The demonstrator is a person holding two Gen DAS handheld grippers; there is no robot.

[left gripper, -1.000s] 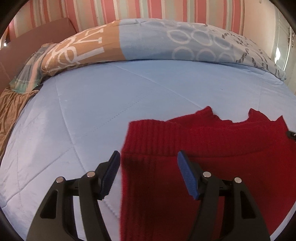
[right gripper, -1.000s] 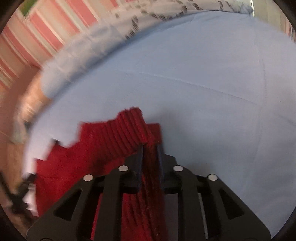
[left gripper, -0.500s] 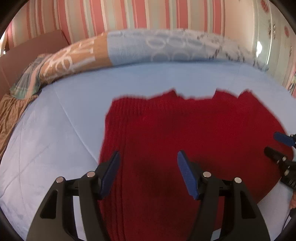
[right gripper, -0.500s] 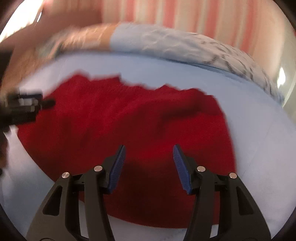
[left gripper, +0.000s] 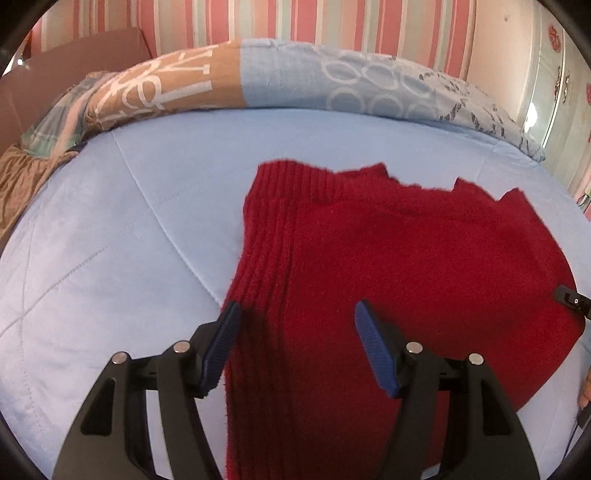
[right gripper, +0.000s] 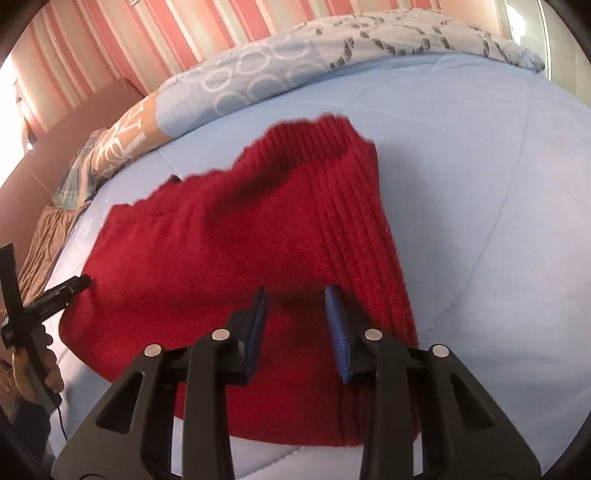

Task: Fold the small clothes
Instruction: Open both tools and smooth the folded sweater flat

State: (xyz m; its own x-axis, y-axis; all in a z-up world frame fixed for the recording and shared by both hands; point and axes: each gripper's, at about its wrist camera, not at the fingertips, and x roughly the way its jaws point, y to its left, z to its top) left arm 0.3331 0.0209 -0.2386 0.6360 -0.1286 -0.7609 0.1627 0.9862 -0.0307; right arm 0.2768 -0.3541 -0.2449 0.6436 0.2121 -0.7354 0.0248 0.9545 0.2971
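The red knitted sweater (left gripper: 406, 266) lies spread flat on the pale blue quilted bedspread (left gripper: 110, 240), its ribbed band running along one side edge and across the far end.

In the left wrist view, the left gripper (left gripper: 297, 347) hangs above the near part of the sweater with its blue-padded jaws standing wide apart. Nothing is pinched between them: the ribbed band of the knit passes beneath the gap, and the left-hand pad sits just over the garment's edge where red meets blue bedspread. The bulk of the sweater stretches ahead of this gripper and off to its right.

In the right wrist view, the right gripper (right gripper: 297, 325) hovers over the near right part of the sweater (right gripper: 240, 240), its jaws at a narrower gap and closing. The knit lies below the pads, not clamped by them. The ribbed band runs just to the right of this gripper; the plain body of the sweater spreads ahead and to its left.

Beyond both grippers, a folded patterned duvet in blue, tan and grey (left gripper: 295, 81) lies along the far edge of the bed, before a pink striped wall (left gripper: 295, 22).
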